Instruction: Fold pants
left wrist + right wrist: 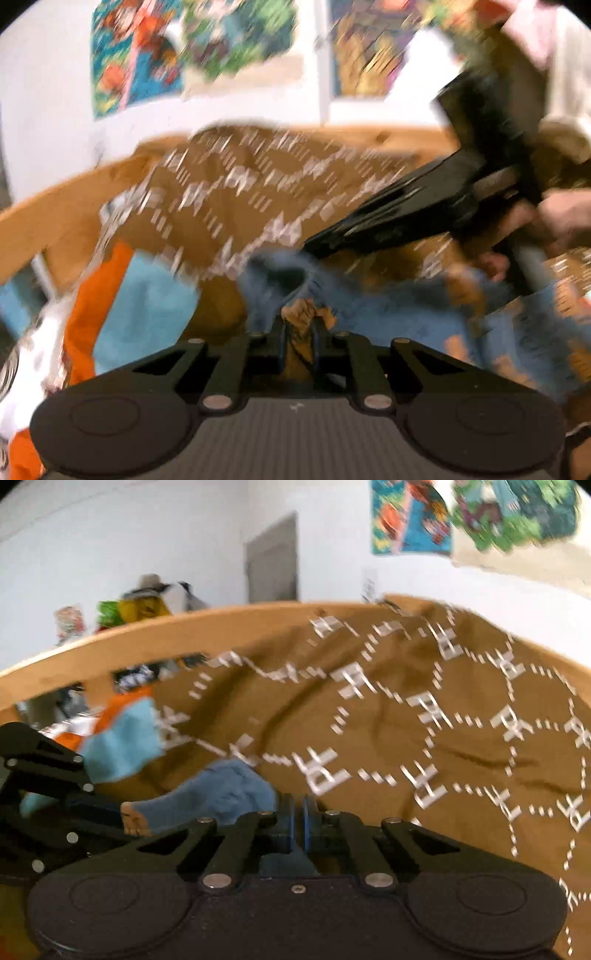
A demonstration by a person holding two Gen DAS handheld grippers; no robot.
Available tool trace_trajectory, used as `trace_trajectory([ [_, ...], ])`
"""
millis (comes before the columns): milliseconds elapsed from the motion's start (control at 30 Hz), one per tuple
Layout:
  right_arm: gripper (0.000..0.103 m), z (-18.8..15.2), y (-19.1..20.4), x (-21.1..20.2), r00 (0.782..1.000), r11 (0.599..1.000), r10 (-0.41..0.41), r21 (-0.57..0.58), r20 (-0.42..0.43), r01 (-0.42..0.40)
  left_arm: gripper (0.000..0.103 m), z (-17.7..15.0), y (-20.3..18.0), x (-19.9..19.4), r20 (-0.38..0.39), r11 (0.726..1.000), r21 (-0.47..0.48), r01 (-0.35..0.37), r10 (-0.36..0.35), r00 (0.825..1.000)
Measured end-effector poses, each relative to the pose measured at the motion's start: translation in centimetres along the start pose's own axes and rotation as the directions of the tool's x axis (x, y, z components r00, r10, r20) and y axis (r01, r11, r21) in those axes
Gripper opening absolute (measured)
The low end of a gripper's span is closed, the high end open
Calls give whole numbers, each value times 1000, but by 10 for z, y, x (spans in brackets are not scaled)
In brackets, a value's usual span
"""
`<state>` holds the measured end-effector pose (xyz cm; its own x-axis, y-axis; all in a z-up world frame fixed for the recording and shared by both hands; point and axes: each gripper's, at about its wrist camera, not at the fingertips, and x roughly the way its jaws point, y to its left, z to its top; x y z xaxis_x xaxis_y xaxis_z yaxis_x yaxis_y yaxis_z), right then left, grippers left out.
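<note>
Two grippers over bed, both views motion-blurred. Left gripper (298,325) jaws pinching fold of blue pants (388,310), brownish lining showing between pads. Right gripper (298,812) jaws pressed together; whether cloth caught there, cannot tell. Pants at 9 o'clock of right gripper. Brown patterned bedspread (424,716) beneath, wooden bed frame (184,627) behind. Orange and light-blue cloth (122,302) at 9 o'clock, edges smeared. Posters (192,48) on wall, details unreadable. Person's hand (554,221) partly cut off.

Pants (221,794) on blanket (424,716)
</note>
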<state>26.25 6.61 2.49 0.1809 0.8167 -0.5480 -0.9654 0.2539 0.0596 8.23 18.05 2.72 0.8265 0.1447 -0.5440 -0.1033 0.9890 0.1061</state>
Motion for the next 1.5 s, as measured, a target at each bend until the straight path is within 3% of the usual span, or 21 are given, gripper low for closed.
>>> trace_trajectory([
  [100,6,-4,3,7,1000,1000,-9,-19,-18,9,20,-8,16,-3,-6,995,-98,24,-25,1000],
  [200,22,-3,4,-2,999,999,37,3,16,-37,31,-12,20,-6,-5,993,-116,18,-18,1000],
  [267,30,1,4,-7,997,998,60,9,39,-61,46,-14,21,-9,-1,991,-135,0,0,1000],
  [400,51,8,4,-16,990,991,135,19,41,-136,50,-17,30,-12,2,980,-198,14,-14,1000],
  [467,51,8,5,-11,990,990,142,22,24,-142,50,-14,33,-8,-4,978,-207,19,-21,1000],
  [500,45,7,6,-4,992,992,124,18,-4,-124,50,-14,35,-6,1,975,-219,32,-32,999],
  [533,36,4,9,-1,994,994,105,5,-33,-105,50,-14,37,-5,5,971,-232,47,-47,999],
  [567,14,2,12,5,994,995,100,-13,-53,-100,50,-14,39,-4,4,968,-243,63,-64,998],
  [667,4,0,16,4,996,996,92,-7,-1,-92,44,-13,48,3,0,950,-294,107,-112,994],
  [733,3,0,12,1,997,997,76,18,29,-77,41,-12,52,7,3,936,-327,130,-137,991],
  [867,7,-1,12,8,999,998,51,25,8,-52,26,-13,57,13,-4,918,-366,151,-164,986],
  [967,39,0,12,-3,1000,999,-12,53,26,11,23,-17,65,7,21,886,-421,196,-207,978],
  [1000,42,0,11,-13,999,996,-38,84,34,35,23,-19,67,4,40,870,-441,219,-225,974],
  [1100,43,-11,21,-52,988,982,-155,107,18,153,34,-23,72,1,81,839,-468,278,-273,959],
  [1167,45,-28,35,-81,969,965,-247,86,-12,247,58,-24,75,2,99,815,-489,310,-301,948],
  [1233,45,-55,50,-109,946,941,-319,100,-61,324,60,-22,74,4,103,809,-497,313,-303,947],
  [1300,43,-85,63,-128,913,909,-388,112,-127,402,58,-21,69,7,69,833,-480,274,-275,959],
  [1367,39,-108,77,-135,885,886,-436,94,-166,454,42,-20,64,11,23,866,-459,196,-210,978],
  [1400,32,-118,83,-135,876,880,-449,85,-176,468,41,-20,62,12,12,872,-458,172,-187,982],
  [1500,24,-129,88,-119,868,873,-470,60,-158,484,30,-19,68,15,-6,845,-514,150,-178,984],
])
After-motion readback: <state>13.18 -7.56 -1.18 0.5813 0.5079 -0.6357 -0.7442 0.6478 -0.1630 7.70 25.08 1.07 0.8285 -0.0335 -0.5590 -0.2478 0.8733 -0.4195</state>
